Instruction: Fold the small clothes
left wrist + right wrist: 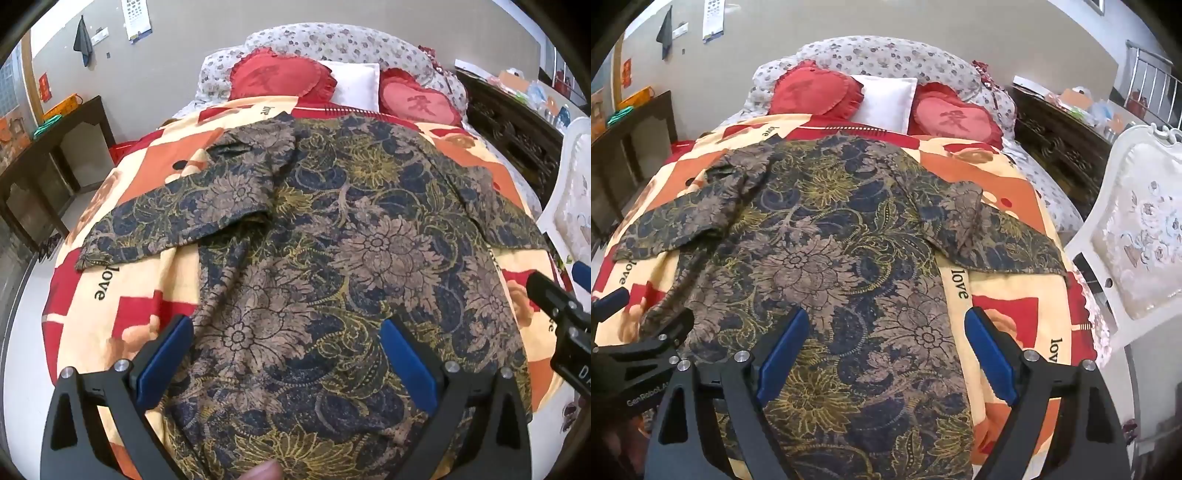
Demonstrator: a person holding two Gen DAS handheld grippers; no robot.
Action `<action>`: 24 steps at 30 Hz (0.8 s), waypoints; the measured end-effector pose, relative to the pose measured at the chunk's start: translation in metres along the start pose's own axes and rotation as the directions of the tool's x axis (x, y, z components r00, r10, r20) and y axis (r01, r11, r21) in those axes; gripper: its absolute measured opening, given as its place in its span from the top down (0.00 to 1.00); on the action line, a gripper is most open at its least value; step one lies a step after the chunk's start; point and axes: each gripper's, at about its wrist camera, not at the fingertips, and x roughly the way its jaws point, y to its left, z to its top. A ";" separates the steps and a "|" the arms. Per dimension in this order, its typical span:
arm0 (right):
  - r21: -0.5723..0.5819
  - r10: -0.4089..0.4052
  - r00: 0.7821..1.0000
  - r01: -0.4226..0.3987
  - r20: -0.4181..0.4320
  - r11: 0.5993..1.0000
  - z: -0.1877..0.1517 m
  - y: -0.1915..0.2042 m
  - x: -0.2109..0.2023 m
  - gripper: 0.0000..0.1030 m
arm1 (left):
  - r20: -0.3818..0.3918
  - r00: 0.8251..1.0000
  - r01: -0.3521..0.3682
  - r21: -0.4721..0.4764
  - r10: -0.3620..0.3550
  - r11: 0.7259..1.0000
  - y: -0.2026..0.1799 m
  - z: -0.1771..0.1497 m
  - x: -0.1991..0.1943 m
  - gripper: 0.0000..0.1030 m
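Blue-padded left gripper (288, 332) spread wide, hovering over near hem of floral dress (332, 258), nothing pinched. Right gripper (886, 325) likewise spread wide above dress's right edge, empty. Dress laid flat on patterned quilt (1008, 295), sleeves out left and right, left sleeve (173, 218) rumpled. Far off: two red heart cushions (280, 72), white pillow (356, 83). White chair (1137, 236) at right.
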 end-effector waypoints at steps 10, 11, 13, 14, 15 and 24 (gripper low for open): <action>0.010 -0.001 1.000 0.001 -0.009 1.000 -0.003 0.001 0.006 0.14 | -0.073 0.997 0.028 0.033 -0.026 0.999 -0.007 -0.011 0.015 0.00; 0.010 -0.004 1.000 0.004 -0.010 1.000 -0.003 0.002 0.006 0.14 | -0.073 0.997 0.028 0.032 -0.026 0.999 -0.007 -0.012 0.016 0.00; 0.010 -0.008 1.000 0.008 -0.012 1.000 -0.005 0.003 0.005 0.14 | -0.067 0.998 0.020 0.032 -0.018 0.999 -0.007 -0.012 0.015 0.00; 0.010 -0.009 1.000 0.009 -0.013 1.000 -0.006 0.004 0.005 0.14 | -0.063 0.998 0.017 0.032 -0.015 0.999 -0.006 -0.012 0.015 0.00; 0.010 -0.002 1.000 0.002 -0.022 1.000 -0.002 0.000 0.011 0.14 | -0.060 0.998 0.016 0.031 -0.014 0.999 -0.006 -0.011 0.015 0.00; 0.013 -0.010 1.000 0.010 -0.024 1.000 -0.003 -0.003 0.015 0.14 | -0.045 0.999 0.019 0.034 -0.018 0.999 -0.005 -0.011 0.014 0.00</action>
